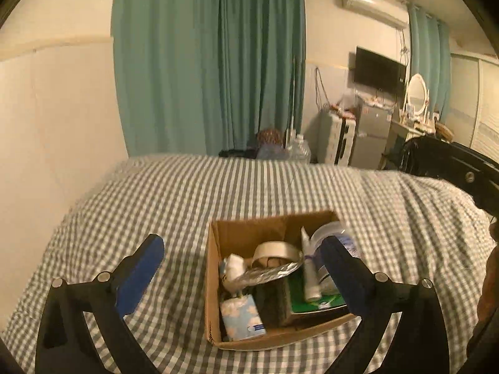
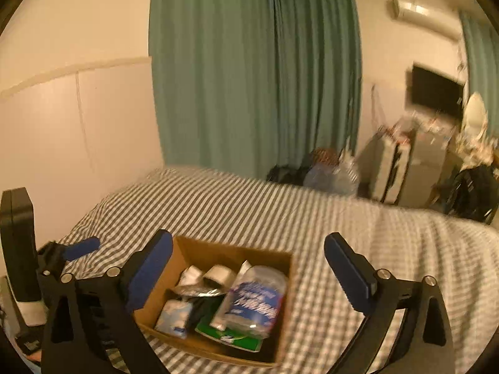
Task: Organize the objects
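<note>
An open cardboard box (image 1: 212,283) sits on the checked bedspread (image 1: 218,187). It holds a tape roll (image 1: 274,251), a blue tissue pack (image 1: 241,319), a foil packet (image 1: 268,272), a white tube (image 1: 310,277), a clear plastic jar (image 1: 330,233), a dark block and a green packet (image 1: 315,300). My left gripper (image 1: 243,266) is open and empty above the box's left part. In the right wrist view the box (image 2: 199,254) lies below my right gripper (image 2: 249,266), which is open and empty. The jar (image 2: 259,299) with a blue label lies on top. The left gripper (image 2: 79,249) shows at far left.
The bed meets a cream wall (image 1: 56,118) on the left. Green curtains (image 1: 209,59) hang behind. Beyond the bed's far edge stand bottles (image 1: 299,149), a suitcase (image 1: 336,137), a small fridge (image 1: 372,127), a wall TV (image 1: 379,68) and a mirror (image 1: 416,90).
</note>
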`<action>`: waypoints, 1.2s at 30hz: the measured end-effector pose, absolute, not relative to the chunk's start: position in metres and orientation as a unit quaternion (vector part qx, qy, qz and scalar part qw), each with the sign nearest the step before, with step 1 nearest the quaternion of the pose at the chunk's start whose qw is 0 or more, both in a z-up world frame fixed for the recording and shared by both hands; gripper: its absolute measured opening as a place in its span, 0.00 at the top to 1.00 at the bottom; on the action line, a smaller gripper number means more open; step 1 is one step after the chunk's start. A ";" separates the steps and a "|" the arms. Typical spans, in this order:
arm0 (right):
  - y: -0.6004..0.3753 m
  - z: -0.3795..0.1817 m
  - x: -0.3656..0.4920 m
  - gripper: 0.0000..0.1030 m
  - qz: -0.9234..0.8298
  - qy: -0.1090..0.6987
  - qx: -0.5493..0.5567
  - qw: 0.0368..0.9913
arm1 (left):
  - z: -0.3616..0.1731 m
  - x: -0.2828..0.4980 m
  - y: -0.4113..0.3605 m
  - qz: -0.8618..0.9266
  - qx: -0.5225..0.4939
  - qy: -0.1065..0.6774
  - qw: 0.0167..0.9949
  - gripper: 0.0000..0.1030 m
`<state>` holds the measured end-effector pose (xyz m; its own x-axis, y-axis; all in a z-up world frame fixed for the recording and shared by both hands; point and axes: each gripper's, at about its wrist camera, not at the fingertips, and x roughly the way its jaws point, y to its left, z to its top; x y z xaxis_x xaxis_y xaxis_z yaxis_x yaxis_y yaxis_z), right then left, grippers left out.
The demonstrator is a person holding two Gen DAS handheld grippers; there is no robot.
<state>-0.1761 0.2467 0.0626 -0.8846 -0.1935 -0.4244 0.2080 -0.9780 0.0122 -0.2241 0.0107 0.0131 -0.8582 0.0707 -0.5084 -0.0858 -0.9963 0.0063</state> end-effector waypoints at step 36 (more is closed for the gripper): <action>0.298 0.025 -0.043 0.00 -0.987 0.009 0.160 0.029 | -0.025 -0.093 0.031 0.982 -0.185 0.030 -0.030 0.00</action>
